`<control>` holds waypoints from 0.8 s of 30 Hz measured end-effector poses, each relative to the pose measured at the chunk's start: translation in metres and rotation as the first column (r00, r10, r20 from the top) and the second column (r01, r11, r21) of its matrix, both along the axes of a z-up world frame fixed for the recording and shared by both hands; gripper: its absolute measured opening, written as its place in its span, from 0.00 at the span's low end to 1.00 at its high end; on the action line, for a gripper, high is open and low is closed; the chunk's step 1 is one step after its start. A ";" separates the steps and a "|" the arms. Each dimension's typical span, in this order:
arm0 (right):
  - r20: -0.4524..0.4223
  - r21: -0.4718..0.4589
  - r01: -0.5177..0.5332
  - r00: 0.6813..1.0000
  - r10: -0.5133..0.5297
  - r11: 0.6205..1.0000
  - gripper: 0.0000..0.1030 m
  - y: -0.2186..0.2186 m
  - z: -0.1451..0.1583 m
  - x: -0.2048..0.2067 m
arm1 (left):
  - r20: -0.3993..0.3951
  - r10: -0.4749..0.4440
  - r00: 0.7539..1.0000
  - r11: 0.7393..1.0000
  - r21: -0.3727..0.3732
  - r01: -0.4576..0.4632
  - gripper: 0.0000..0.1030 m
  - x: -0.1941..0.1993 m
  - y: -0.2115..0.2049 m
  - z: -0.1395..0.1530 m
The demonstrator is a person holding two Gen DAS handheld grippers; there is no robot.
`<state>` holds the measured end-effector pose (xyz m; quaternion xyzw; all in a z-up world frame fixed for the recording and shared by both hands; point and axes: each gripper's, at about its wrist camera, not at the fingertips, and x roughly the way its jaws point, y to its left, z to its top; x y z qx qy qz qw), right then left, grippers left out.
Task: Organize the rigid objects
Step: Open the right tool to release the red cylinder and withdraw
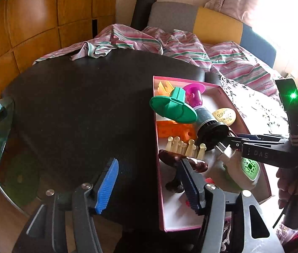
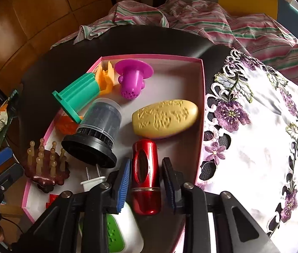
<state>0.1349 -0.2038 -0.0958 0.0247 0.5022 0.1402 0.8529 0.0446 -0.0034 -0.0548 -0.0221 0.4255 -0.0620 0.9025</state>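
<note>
Right claw [image 2: 146,182] narrowly parted, glossy red metal cylinder [image 2: 145,177] between pads, small gaps both sides, inside pink-rimmed cardboard box [image 2: 201,97]. Left claw [image 1: 149,186] half open, empty, over box edge.

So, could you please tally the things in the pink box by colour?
Orange: 2, toy and block
Green: 1, funnel
Purple: 1, strainer
Black: 1, canister
Yellow: 1, oval
Red: 1, cylinder
Brown: 1, peg stand
White: 1, plug
Total: 9
</note>
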 end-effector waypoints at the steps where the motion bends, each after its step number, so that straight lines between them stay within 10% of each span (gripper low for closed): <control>1: 0.002 -0.001 0.005 1.000 -0.005 1.000 0.31 0.000 0.000 0.000 | 0.000 -0.002 1.000 1.000 0.002 0.002 0.60 0.000 -0.001 0.000; 24: 0.202 -0.032 0.230 0.955 -0.219 0.973 0.41 0.002 0.048 -0.068 | 0.085 0.003 0.996 1.000 0.015 -0.004 0.94 -0.017 -0.007 0.026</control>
